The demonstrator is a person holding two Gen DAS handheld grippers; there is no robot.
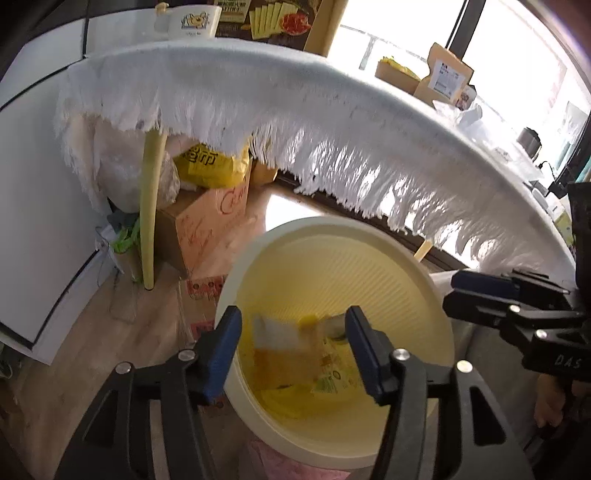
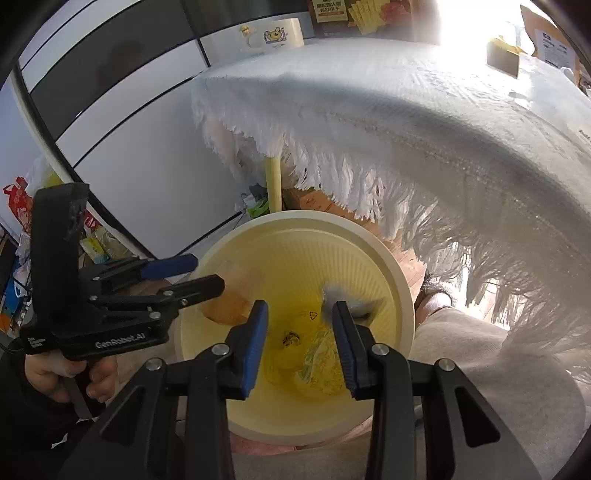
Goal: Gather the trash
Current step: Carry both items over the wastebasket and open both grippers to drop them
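Trash (image 1: 295, 354): loose wrappers and scraps, yellow and orange packaging with a blurred white piece among them, lying at the bottom of a cream ribbed bin (image 1: 436, 295), directly ahead of and below both grippers. Bin: round, open-topped, standing on a wood floor (image 1: 92, 332) just beside a table. Left gripper (image 1: 293, 349): black frame, blue finger pads, jaws spread apart with nothing between them, poised over the bin's mouth; the trash shows through the gap, well beyond the fingertips. Right gripper (image 2: 300, 341): same build, jaws likewise parted and gripping nothing, held over the bin opening; a blurred grey-white scrap (image 2: 347, 299) shows just beyond its right finger, contact not determinable. In the right wrist view the left gripper (image 2: 192, 277) appears to the left, over the bin's rim (image 2: 402, 295), with the person's hand (image 2: 70, 373) on its handle. Table: beyond both grippers, covered in a white fringed cloth (image 1: 295, 110) whose tassels hang near the bin's far rim; pale yellow leg (image 1: 149, 214) to the left. Under the table: cardboard box (image 1: 207, 221) with a yellow bag (image 1: 214, 164) on top. On the tabletop, far side: a white tissue box (image 1: 192, 22) and brown cartons (image 1: 439, 74).
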